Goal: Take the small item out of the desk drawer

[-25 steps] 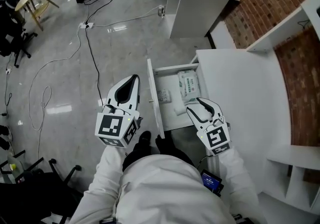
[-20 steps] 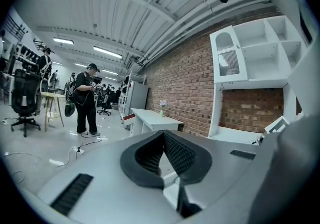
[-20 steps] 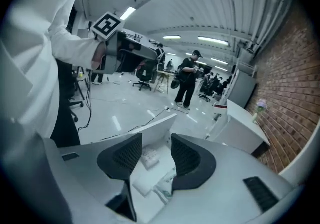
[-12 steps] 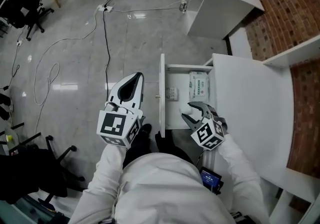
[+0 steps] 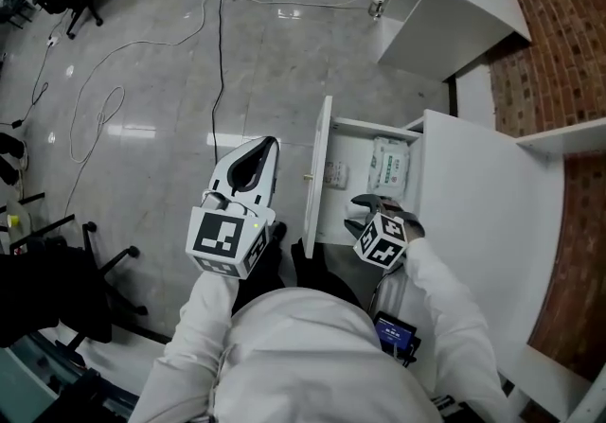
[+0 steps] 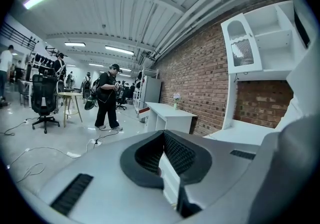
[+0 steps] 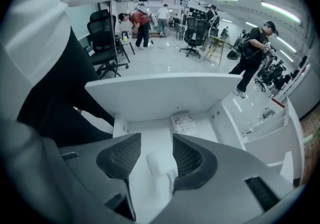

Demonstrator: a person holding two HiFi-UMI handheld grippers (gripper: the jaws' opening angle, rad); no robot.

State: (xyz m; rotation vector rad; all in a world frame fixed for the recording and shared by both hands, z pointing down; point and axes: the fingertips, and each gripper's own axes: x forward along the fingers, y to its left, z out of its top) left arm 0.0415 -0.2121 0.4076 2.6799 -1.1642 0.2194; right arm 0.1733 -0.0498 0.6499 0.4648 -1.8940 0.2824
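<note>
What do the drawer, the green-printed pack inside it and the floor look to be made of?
Drawer: white laminated board or painted wood, matte, with flat, even panels; which of the two is not clear.
Pack: soft plastic film, slightly glossy and wrinkled, with a printed label; probably wet wipes.
Floor: polished grey tile or sealed concrete, glossy enough to mirror the ceiling lights.

Glossy, reflective grey floor (image 5: 284, 61) spreads beside the smooth, matt white drawer (image 5: 319, 175); a shiny plastic-wrapped packet (image 5: 389, 166) lies inside it, and a rough red brick wall (image 5: 559, 33) rises beyond it.
</note>
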